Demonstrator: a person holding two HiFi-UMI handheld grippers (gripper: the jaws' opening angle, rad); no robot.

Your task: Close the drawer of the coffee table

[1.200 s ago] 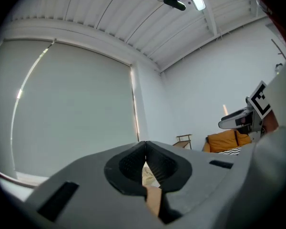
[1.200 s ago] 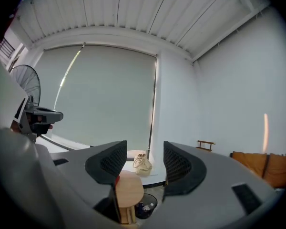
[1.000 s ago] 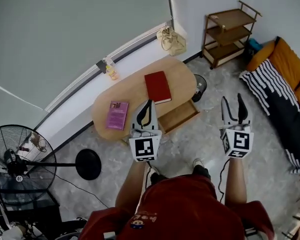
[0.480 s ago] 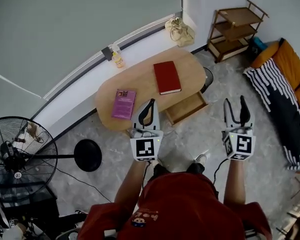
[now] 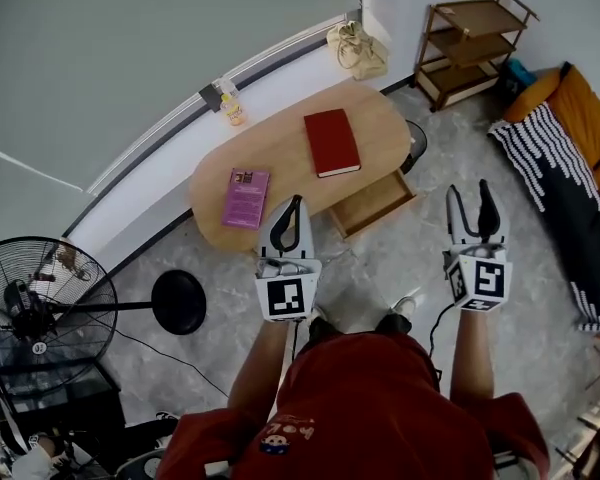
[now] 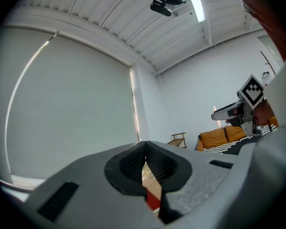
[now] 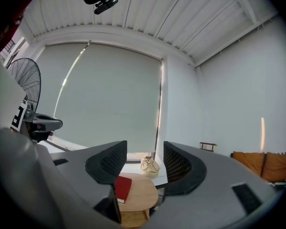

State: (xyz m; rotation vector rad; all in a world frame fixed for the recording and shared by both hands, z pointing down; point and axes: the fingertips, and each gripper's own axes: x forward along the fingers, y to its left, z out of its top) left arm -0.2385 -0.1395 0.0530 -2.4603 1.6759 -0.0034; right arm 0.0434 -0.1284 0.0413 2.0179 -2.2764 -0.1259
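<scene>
The oval wooden coffee table (image 5: 280, 153) stands by the window wall, with its drawer (image 5: 373, 203) pulled out toward me on the right side. On top lie a red book (image 5: 332, 142) and a purple book (image 5: 245, 197). My left gripper (image 5: 297, 204) hovers level over the table's near edge, shut with nothing in it. In the left gripper view the left gripper (image 6: 144, 148) has its tips touching. My right gripper (image 5: 470, 194) hangs over the floor right of the drawer, open and empty. Through the right gripper (image 7: 145, 162) I see the table (image 7: 142, 194) and red book (image 7: 122, 187).
A standing fan (image 5: 35, 318) and its round base (image 5: 178, 301) are at the left. A wooden shelf (image 5: 470, 38), an orange sofa with a striped blanket (image 5: 555, 183), a tan bag (image 5: 358, 50), a bottle (image 5: 230, 106) and a dark bin (image 5: 416, 148) surround the table.
The table and drawer now sit higher in the head view, so both grippers lie a little farther back from them. Neither gripper's jaws have changed.
</scene>
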